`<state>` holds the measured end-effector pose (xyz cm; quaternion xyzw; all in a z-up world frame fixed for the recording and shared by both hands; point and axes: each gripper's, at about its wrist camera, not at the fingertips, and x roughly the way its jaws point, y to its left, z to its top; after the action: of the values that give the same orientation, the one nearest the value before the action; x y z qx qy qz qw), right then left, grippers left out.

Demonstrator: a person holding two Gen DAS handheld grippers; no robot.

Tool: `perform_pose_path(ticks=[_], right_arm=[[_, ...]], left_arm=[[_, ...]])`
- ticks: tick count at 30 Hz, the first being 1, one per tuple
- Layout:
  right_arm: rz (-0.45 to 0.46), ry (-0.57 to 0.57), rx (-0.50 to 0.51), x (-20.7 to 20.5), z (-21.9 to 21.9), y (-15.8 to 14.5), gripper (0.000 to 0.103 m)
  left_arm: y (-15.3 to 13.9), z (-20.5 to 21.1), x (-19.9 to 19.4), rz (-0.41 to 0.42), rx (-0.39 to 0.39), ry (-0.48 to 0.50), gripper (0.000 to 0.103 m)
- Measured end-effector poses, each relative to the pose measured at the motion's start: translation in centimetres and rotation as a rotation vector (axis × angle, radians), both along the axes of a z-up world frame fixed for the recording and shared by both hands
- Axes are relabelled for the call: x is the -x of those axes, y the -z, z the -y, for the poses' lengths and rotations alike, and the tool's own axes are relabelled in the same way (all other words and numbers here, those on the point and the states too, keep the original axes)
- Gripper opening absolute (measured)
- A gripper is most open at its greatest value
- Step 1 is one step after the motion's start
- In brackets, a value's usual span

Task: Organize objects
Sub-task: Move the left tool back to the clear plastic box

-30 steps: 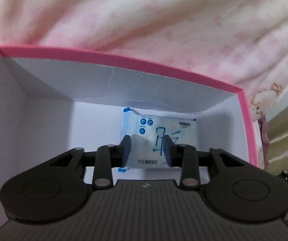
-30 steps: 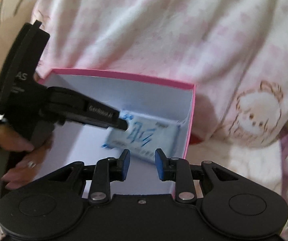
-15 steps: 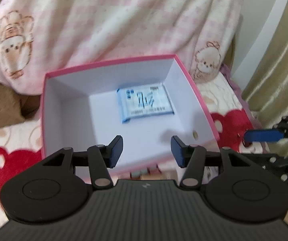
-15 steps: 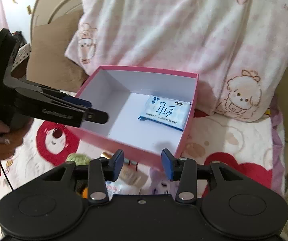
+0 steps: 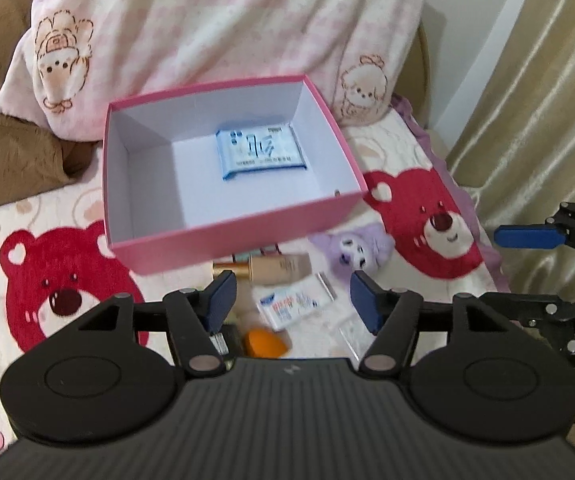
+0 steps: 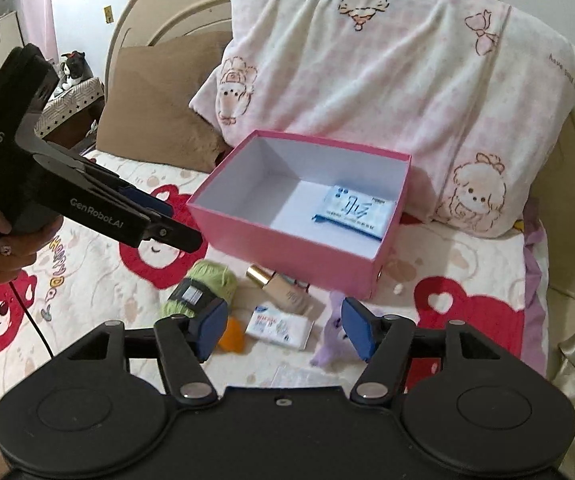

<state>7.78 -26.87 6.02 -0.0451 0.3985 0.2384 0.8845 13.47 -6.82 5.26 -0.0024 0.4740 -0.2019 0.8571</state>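
Observation:
A pink box with a white inside stands on the bed. A blue-and-white tissue pack lies flat inside it. In front of the box lie a foundation bottle, a small white packet, an orange sponge, a purple plush toy and green yarn. My left gripper is open and empty above these items. My right gripper is open and empty, over the white packet.
A pink-and-white pillow and a brown cushion lean on the headboard behind the box. The bedspread has red bear prints. A gold curtain hangs on the right. A clear plastic piece lies near my right gripper.
My left gripper let go of the tissue pack in the box and opened. Both grippers pulled back and up from the box, and the loose items in front came into view.

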Motion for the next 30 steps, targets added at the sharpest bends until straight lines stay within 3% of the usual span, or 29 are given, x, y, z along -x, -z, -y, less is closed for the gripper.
perform_pose_path(ticks=[9, 14, 22, 30], right_arm=[[-0.04, -0.007, 0.001, 2.2, -0.1, 3.7, 0.088], [-0.069, 0.011, -0.01, 2.1, 0.1, 7.3, 0.088], [-0.052, 0.023, -0.037, 2.3, 0.3, 12.4, 0.088], [-0.006, 0.066, 0.032, 2.0, 0.1, 16.4, 0.088]], left_arm=[[4.0, 1.0, 2.6, -0.058, 0.006, 0.029, 0.071], [7.5, 2.1, 3.3, -0.105, 0.027, 0.047, 0.075], [12.0, 3.9, 3.8, -0.094, 0.067, 0.059, 0.076], [15.5, 5.2, 3.2, -0.093, 0.126, 0.007, 0.075]])
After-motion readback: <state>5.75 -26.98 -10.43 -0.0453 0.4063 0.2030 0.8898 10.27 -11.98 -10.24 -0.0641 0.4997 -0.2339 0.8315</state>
